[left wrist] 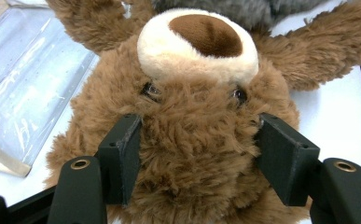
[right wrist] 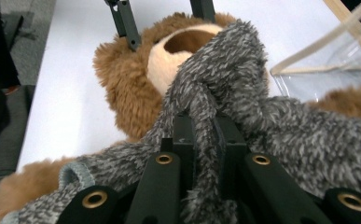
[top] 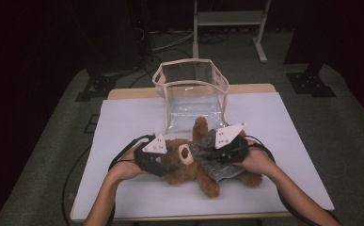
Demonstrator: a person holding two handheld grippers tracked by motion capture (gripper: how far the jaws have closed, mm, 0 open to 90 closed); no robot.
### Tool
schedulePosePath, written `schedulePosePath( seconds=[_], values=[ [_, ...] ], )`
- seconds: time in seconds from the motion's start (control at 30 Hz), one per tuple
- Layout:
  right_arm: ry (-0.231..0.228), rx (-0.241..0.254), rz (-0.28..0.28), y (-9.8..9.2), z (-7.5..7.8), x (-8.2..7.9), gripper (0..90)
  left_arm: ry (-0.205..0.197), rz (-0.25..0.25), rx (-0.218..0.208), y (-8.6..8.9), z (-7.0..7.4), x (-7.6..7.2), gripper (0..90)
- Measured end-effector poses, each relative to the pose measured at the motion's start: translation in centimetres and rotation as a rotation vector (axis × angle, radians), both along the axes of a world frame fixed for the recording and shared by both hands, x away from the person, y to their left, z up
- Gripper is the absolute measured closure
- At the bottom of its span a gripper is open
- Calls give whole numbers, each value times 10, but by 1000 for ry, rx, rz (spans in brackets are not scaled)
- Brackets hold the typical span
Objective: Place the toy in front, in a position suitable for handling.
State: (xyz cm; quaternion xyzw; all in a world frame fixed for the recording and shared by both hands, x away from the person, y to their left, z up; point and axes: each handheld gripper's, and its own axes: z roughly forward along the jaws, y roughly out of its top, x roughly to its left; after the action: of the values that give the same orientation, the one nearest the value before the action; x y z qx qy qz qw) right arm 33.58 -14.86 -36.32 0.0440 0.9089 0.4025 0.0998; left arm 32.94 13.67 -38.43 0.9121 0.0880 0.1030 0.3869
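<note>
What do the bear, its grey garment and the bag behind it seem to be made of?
Bear: brown plush, long shaggy pile, with a smoother cream muzzle.
Garment: grey fleecy knit, mottled fuzzy fibres, probably synthetic.
Bag: clear glossy plastic, likely vinyl, showing reflections and creases, with beige fabric-like edging.

From above, my left gripper point(top: 163, 162) covers the back of the teddy bear's point(top: 189, 162) head, and my right gripper point(top: 226, 150) hides the part of the grey garment point(top: 215, 167) it pinches. Along my left gripper's own jaws, the bear's body and legs run off the top edge. Along my right gripper's jaws, the garment swallows my jaw tips, and the clear bag point(right wrist: 336, 60) beyond them is cut off at the right.
</note>
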Motion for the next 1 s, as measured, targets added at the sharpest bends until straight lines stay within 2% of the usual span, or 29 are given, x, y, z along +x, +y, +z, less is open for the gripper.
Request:
schedulePosePath(
  seconds=[0.07, 0.2, 0.33, 0.47, 0.6, 0.77, 0.83, 1.0],
  values=[
    [-10, 0, -17, -6, 4, 0, 806, -1, 1, 7, 0, 0, 0, 355],
    [-19, 3, -24, -3, 10, 5, 807, -1, -2, 8, 0, 0, 0, 354],
    [-5, 3, -27, -6, 6, 7, 807, -2, 3, -4, 4, 2, 0, 351],
    [27, 45, -41, -23, 1, 7, 806, -7, 0, -9, 10, 8, -1, 353],
    [25, 49, -60, -37, 2, 3, 805, -1, 10, -25, 15, 10, -2, 356],
    [31, 44, -88, -50, 7, 2, 804, 11, 4, 18, 7, -1, 1, 362],
    [25, 43, -88, -48, 10, 2, 804, 20, 12, 0, 6, -3, 3, 366],
    [8, 45, -59, -27, 17, 11, 803, 19, 13, -3, 5, -4, 3, 374]
  ],
)
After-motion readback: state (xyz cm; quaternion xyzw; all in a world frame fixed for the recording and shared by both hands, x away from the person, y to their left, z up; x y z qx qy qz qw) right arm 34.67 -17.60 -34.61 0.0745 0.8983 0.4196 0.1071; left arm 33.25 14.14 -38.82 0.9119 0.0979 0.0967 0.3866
